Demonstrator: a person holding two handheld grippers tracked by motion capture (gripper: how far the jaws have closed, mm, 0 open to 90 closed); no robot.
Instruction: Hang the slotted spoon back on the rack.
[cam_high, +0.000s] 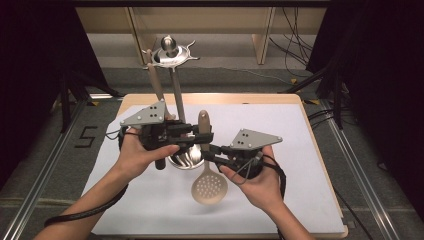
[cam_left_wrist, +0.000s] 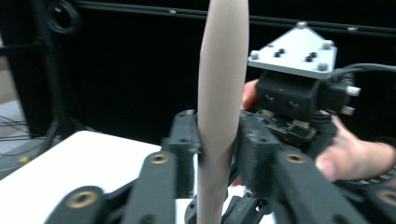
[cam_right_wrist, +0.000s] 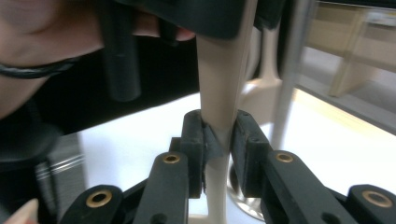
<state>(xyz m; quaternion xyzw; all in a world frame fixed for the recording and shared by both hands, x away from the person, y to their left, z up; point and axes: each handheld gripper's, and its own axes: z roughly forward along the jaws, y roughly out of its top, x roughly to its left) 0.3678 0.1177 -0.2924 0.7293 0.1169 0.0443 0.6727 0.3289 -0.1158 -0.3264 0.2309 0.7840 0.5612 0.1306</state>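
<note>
Above table, skimmer (cam_high: 209, 185) between jaws

A fixed overhead camera looks forward and down across the table (cam_high: 300, 150), the person's forearms entering from 6 o'clock. Each tongs-mounted camera sits very close, looking along its own black jaws rising from 6 o'clock toward the slotted spoon's beige handle (cam_left_wrist: 219, 107). That handle appears in all three views, and the left gripper view also faces the opposite right tongs (cam_high: 212, 156) at 2 o'clock.
</note>
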